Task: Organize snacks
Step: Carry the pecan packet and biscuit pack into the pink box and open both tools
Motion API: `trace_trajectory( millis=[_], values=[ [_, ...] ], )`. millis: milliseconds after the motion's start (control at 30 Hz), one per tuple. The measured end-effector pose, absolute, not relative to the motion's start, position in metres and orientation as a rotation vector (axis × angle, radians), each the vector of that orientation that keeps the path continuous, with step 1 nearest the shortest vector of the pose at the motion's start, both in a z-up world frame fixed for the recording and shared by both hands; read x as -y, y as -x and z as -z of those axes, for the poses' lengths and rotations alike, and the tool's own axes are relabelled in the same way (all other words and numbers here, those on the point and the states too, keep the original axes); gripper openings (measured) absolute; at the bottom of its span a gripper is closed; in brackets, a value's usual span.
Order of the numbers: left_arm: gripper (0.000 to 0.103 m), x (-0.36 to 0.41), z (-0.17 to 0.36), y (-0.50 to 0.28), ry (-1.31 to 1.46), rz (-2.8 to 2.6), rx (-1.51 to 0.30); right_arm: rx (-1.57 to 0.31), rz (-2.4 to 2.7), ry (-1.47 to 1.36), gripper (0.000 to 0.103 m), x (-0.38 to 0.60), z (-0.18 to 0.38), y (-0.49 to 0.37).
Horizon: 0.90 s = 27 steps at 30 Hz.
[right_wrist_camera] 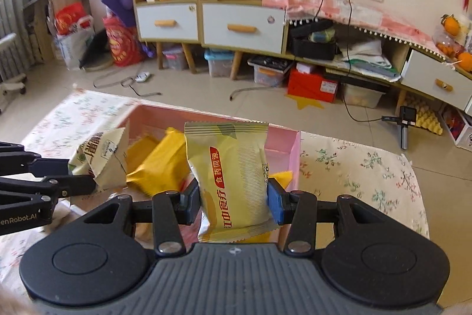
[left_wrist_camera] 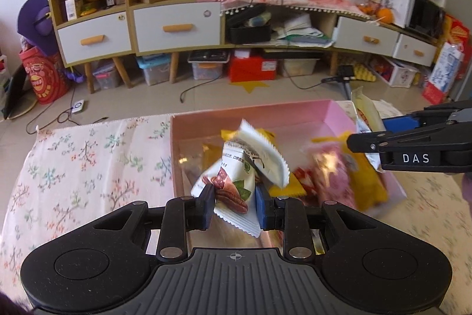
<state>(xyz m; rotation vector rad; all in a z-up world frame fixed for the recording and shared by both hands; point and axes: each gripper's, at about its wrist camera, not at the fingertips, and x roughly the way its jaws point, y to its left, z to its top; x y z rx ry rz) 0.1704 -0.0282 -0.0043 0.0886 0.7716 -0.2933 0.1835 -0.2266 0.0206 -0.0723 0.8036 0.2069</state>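
White crinkle-edged packet (left_wrist_camera: 236,182) is clamped in left gripper (left_wrist_camera: 235,204); glossy yellow-green packet (right_wrist_camera: 233,182), clamped in right gripper (right_wrist_camera: 234,204), is fully shown only from right wrist, above pink box (right_wrist_camera: 283,149).

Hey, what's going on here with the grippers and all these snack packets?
A person is sorting snacks with two handheld grippers. The left gripper is clamped on a white nut packet, and the right gripper is clamped on a pale yellow packet. Both packets hang over the pink box, which sits on a floral tablecloth and already holds several yellow and red packets.
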Motion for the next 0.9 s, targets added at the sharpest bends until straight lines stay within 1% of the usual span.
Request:
trace_trajectory(
  millis=[167,333,367,400,433,500,567,633,700,900],
  values=[
    [0.026,0.033,0.011,-0.194,-0.114,0.260,-0.771,-0.887,-0.193,0.110,0.043,0.229,-0.009,-0.212],
    [0.026,0.031,0.015,-0.207,-0.104,0.251,-0.762,-0.935,-0.178,0.119,0.043,0.227,-0.002,-0.222],
    [0.027,0.029,0.015,-0.209,-0.098,0.250,-0.761,-0.938,-0.175,0.119,0.044,0.227,-0.002,-0.223],
    [0.030,0.029,0.015,-0.210,-0.093,0.248,-0.760,-0.940,-0.170,0.115,0.045,0.227,-0.002,-0.225],
    [0.030,0.028,0.014,-0.212,-0.088,0.248,-0.758,-0.937,-0.161,0.107,0.046,0.227,-0.003,-0.224],
    [0.030,0.027,0.014,-0.213,-0.078,0.253,-0.760,-0.924,-0.148,0.088,0.059,0.228,-0.008,-0.223],
    [0.035,0.028,0.013,-0.211,-0.074,0.263,-0.760,-0.908,-0.152,0.074,0.059,0.229,-0.013,-0.220],
    [0.052,0.028,0.011,-0.207,-0.074,0.273,-0.752,-0.901,-0.154,0.073,0.062,0.229,-0.018,-0.221],
    [0.058,0.028,0.008,-0.204,-0.069,0.278,-0.742,-0.893,-0.155,0.077,0.066,0.229,-0.021,-0.219],
    [0.071,0.030,0.003,-0.188,-0.078,0.288,-0.745,-0.878,-0.166,0.083,0.073,0.227,-0.028,-0.206]
  ],
)
